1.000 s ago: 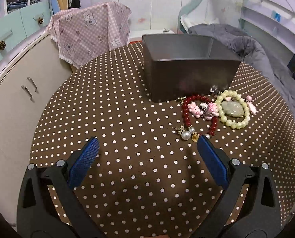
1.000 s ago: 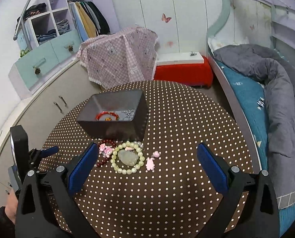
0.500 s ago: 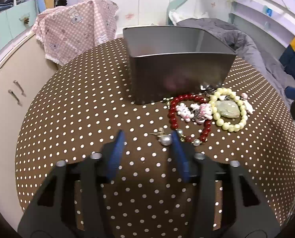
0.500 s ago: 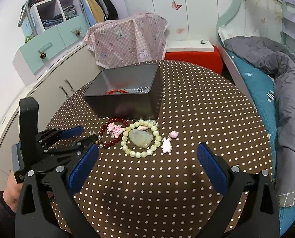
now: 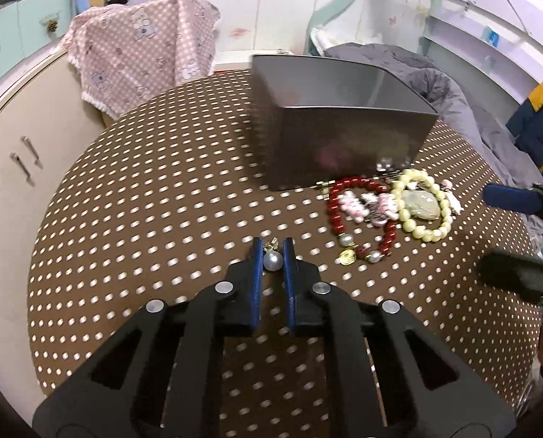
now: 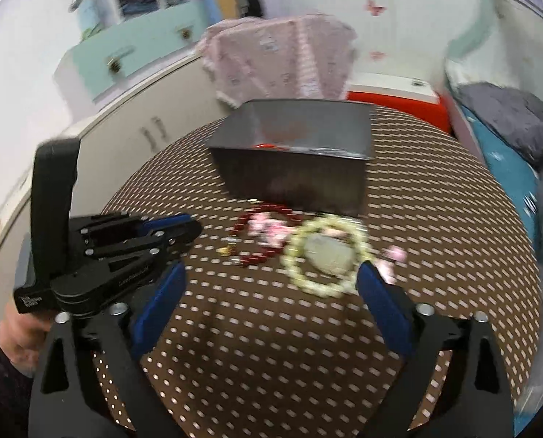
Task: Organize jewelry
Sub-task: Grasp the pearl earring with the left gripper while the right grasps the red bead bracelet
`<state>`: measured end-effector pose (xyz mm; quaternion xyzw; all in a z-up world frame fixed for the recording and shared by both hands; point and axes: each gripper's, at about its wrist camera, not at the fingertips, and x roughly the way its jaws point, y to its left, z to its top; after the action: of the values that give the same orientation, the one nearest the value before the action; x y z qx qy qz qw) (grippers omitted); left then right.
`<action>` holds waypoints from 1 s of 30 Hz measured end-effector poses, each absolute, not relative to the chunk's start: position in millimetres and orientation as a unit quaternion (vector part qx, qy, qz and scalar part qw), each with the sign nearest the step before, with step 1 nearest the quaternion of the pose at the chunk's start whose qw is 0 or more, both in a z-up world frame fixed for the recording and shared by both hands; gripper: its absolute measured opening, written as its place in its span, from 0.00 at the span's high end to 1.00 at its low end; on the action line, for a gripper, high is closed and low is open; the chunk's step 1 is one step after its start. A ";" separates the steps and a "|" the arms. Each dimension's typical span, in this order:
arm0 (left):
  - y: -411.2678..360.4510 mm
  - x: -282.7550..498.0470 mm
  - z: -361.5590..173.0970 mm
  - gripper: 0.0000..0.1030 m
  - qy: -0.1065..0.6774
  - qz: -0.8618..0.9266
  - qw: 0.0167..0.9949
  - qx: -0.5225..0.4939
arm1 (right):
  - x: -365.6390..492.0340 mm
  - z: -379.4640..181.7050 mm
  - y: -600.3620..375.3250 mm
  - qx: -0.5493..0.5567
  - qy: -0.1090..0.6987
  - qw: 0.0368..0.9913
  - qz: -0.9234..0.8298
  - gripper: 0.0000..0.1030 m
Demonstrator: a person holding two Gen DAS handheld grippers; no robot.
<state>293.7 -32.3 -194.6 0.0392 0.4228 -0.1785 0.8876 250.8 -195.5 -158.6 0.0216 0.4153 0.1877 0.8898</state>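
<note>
A small pearl earring (image 5: 272,260) is pinched between the closing pads of the left gripper (image 5: 272,255) on the dotted table (image 5: 143,219); being round and slick, it could be squeezed out sideways. Farther off, the right gripper (image 6: 271,284), jaws wide, nothing touched and narrowing, is lowered toward the pale bead bracelet (image 6: 324,255) before the grey box (image 6: 293,179).

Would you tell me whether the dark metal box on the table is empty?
Not empty: the right wrist view shows something red inside the dark metal box, though blur hides what else it holds.
</note>
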 end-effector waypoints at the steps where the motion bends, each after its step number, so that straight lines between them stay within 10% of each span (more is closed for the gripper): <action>1: -29.4 292.6 -195.1 0.89 0.423 -0.176 0.888 0.037 | 254.5 -160.8 -189.8 0.016 0.418 0.887 0.196 0.24; 14: -16.3 294.4 -196.9 0.88 0.427 -0.161 0.889 0.027 | 285.3 -194.1 -149.9 -0.075 0.439 0.870 0.211 0.93; 30: 0.4 281.4 -161.2 0.89 0.391 -0.177 0.903 0.001 | 268.6 -119.6 -236.0 0.123 0.372 0.876 0.281 0.93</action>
<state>281.4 0.3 -161.2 0.0010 0.3911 -0.1765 0.9033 268.6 -236.0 -119.6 0.1229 0.3723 0.2812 0.8759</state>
